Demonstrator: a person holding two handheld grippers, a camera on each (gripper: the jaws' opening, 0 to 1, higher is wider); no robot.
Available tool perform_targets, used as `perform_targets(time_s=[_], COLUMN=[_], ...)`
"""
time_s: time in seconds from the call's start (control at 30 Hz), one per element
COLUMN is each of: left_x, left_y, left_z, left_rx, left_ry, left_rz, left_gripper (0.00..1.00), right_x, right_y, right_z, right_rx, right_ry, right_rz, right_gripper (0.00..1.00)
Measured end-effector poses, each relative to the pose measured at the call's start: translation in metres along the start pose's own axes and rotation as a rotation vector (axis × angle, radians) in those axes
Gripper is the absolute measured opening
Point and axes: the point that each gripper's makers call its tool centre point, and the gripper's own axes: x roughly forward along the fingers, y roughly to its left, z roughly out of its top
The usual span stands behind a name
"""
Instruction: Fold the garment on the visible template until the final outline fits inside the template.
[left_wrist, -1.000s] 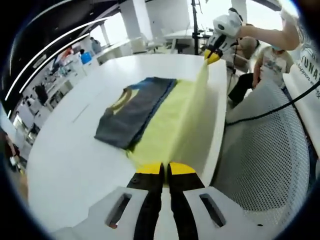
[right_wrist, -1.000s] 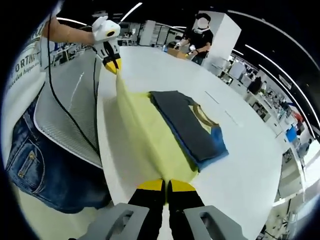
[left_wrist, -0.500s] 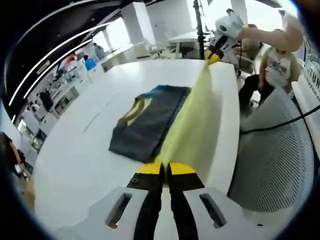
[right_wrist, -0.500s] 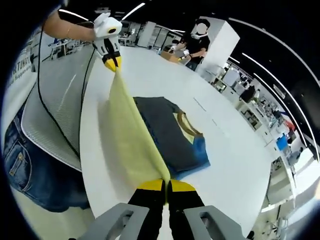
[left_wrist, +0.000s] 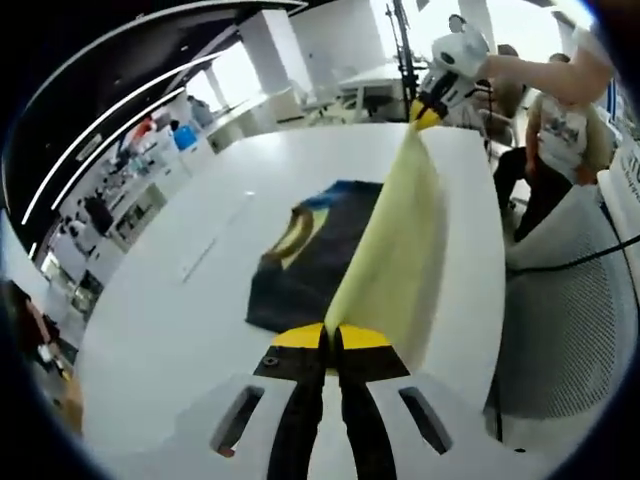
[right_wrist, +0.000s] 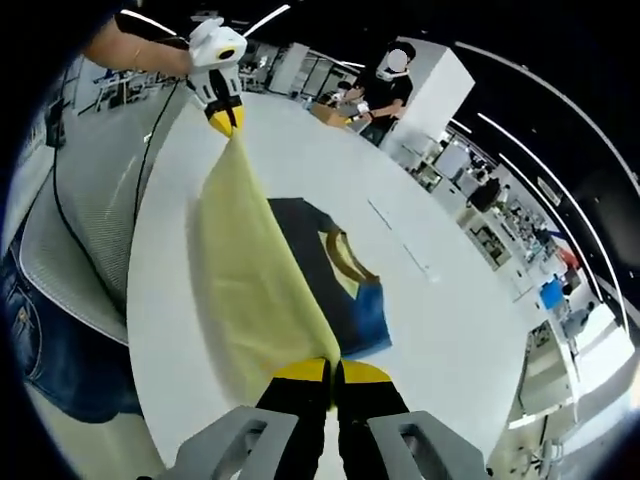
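One garment (left_wrist: 390, 250) is present on the white counter (left_wrist: 180, 300): a yellow piece with a dark grey and blue section carrying a yellow neckline. The dark section (right_wrist: 330, 285) lies flat on the counter, while the yellow portion is raised off it as a taut sheet strung between two grippers. The left gripper (left_wrist: 331, 338) has its fingers pressed together on one end of the yellow edge; the right gripper (right_wrist: 331, 372) likewise has its fingers pinched shut on the opposite end of the same edge. Each gripper also appears in the other's view, at the far end of the sheet. Count: one garment, two grippers, one counter. No template outline can be made out with certainty on the counter; faint lines (right_wrist: 400, 245) beside the garment may belong to it. Judged from its drape, the fabric is light, soft and limp, with no stiffness of its own; it will sag and crease wherever unsupported and may slip from a shallow pinch. Holding is best at the corners of the free edge, as at present, keeping tension even so the fold lands straight over the dark section. Persons stand at the far end of the counter (right_wrist: 385, 90).
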Motion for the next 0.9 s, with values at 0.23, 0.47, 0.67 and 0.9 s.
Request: perform_targets(time_s=[0.23, 0.47, 0.67, 0.9], left_x=[0.01, 0.015, 0.022, 0.029], left_y=[0.017, 0.036, 0.051, 0.069], left_z=[0.006, 0.02, 0.03, 0.035], left_rx=[0.005, 0.005, 0.02, 0.017], left_ry=[-0.004, -0.054, -0.067, -0.065], left_rz=[0.027, 0.062, 0.087, 0.121], left_gripper=[0.01, 0.0, 0.0, 0.0], right_x=[0.009, 0.017, 0.022, 0.032], right_y=[-0.016, -0.035, -0.052, -0.074], right_z=[0.006, 0.009, 0.014, 0.017], right_rx=[-0.014, -0.04, -0.039, -0.061], right_ry=[0.004, 0.012, 0.009, 0.014], right_rz=[-0.035, -0.072, -0.092, -0.133], right_gripper=[0.0, 0.0, 0.0, 0.0])
